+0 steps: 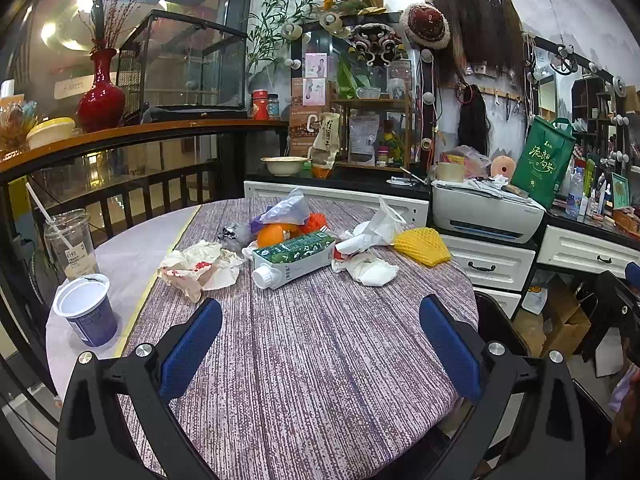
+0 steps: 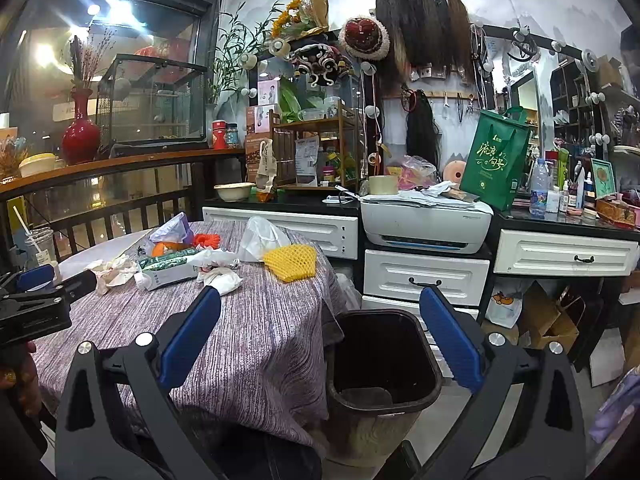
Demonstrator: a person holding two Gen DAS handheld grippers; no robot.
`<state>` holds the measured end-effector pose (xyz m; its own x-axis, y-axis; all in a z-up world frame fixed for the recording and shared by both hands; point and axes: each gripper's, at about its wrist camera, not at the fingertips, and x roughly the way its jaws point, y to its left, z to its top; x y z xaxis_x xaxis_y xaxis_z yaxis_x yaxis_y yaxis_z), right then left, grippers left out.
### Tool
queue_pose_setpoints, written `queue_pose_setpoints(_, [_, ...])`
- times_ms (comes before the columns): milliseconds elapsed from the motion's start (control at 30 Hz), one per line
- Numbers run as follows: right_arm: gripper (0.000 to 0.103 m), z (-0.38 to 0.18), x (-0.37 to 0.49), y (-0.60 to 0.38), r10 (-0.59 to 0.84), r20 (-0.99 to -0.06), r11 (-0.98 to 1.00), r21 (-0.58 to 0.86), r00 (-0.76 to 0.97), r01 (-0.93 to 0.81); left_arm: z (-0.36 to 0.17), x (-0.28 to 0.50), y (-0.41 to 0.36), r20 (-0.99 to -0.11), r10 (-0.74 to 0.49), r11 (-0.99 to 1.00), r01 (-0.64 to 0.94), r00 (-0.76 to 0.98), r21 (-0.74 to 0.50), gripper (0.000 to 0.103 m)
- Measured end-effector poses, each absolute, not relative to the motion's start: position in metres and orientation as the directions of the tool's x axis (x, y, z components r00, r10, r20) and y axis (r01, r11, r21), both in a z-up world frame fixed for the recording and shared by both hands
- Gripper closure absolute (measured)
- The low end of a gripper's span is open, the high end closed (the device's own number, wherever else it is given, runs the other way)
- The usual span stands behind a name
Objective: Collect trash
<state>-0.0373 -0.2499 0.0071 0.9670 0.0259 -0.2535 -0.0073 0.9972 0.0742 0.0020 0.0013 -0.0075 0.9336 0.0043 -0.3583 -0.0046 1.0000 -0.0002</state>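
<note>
My left tongs [image 1: 320, 344] and right tongs [image 2: 320, 336] gape wide and empty above the near edge of the desk [image 1: 320, 360]. Trash sits at its far side: a green carton [image 1: 290, 258], crumpled paper [image 1: 198, 268], yellow foam net [image 1: 422, 246]. A dark bin [image 2: 384, 364] stands right of the desk.

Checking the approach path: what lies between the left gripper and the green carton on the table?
Only bare striped tablecloth, as the left wrist view shows. The open left gripper holds nothing, and the green carton lies straight ahead on its side.
</note>
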Motion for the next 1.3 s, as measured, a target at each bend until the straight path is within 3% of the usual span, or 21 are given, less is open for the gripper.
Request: queue_pose_setpoints(1300, [0.005,0.0034,-0.0341,-0.2483,0.036,-0.274,0.996,0.087,0.961,-0.012,-0.0146,0.0047,0.0045,-0.37,-0.001,1.0,-0.002,0.929,-0.007,0.005])
